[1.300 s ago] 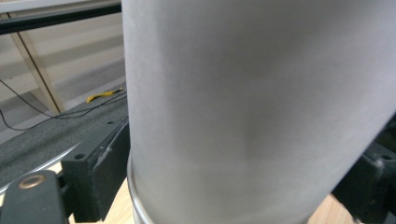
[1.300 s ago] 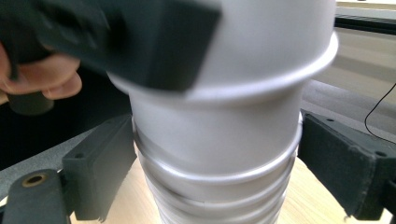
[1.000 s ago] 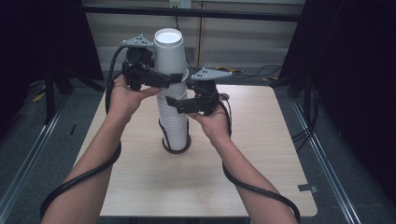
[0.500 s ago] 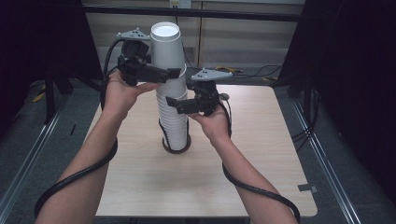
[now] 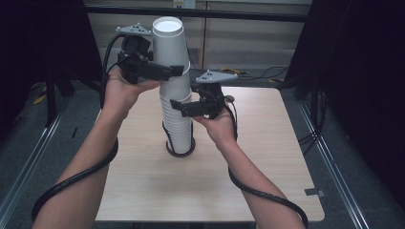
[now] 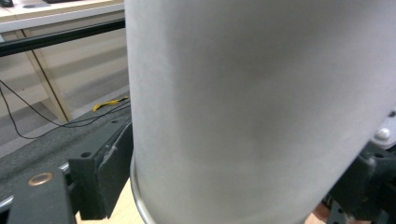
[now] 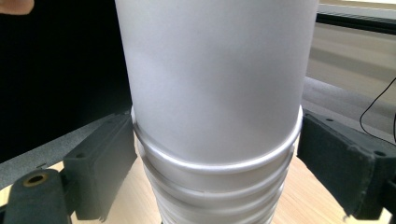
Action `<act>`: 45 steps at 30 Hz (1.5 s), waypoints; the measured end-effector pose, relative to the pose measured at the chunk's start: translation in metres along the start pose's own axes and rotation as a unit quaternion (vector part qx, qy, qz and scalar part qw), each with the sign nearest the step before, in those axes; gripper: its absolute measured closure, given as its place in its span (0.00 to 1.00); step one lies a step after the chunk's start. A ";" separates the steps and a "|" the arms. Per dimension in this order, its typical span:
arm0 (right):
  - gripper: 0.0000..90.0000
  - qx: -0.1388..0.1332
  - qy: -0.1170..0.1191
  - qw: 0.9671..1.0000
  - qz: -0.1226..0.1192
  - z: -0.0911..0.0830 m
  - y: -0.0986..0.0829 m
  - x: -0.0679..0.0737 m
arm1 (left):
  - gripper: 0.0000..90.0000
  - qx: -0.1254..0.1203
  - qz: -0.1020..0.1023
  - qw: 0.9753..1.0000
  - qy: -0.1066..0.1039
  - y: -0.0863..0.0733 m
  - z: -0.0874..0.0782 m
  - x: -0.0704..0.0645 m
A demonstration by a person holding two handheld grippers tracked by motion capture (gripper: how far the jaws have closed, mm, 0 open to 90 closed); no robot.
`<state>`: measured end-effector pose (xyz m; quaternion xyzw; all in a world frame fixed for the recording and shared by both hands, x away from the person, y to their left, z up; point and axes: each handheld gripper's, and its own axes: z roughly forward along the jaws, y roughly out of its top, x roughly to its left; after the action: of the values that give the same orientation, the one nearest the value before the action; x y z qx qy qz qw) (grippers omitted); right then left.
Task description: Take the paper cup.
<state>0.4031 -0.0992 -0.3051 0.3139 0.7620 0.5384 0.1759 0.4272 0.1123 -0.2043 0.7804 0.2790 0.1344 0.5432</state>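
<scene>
Job in hand, as I read it: pulling the top paper cup (image 5: 168,40) off the stack of paper cups (image 5: 178,119).

Done so far, by my judgement: top cup is gripped and raised most of the way out. In the high view it sits well above the rest, bottom end apparently still in line with the stack under it. Whether it's fully free or still nested a bit – can't tell, the left gripper's jaws cross right at that spot.

Left gripper (image 5: 165,71): jaws closed narrow on the lower part of the top cup, pads on both sides of the wall in the left gripper view. Cup upright, maybe a touch tilted.

Right gripper (image 5: 186,106): jaws around the stack near its upper rims, steadying it. In the right gripper view the pads stand either side of the rolled rims (image 7: 219,163); left pad looks touching, right pad close – can't say if it actually presses. So: set around the stack, grip strength unclear.

Stack stands on a dark round base (image 5: 180,149), roughly mid-table (image 5: 267,191), somewhat nearer the far edge than the person's edge.

Left to do, I'd guess: lift the cup clear, set it down somewhere. No spot for that is evident.

Hard to make out:
- cup count in stack – rims too close-packed.
- what the dark base is (coaster, ring, lid?) – too small.
- both gripper views sit so close that the cup wall blocks almost all else; the table surface barely peeks at the bottom.
- dark surroundings L and R of the table – no detail.
</scene>
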 end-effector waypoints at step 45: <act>0.15 0.013 0.006 1.000 -0.011 0.000 -0.011 -0.004 | 0.15 -0.004 0.005 1.000 0.006 0.020 -0.026 0.003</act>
<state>0.4026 -0.1045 -0.3154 0.3047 0.7734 0.5283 0.1728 0.4218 0.1291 -0.1759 0.7786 0.2782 0.1431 0.5440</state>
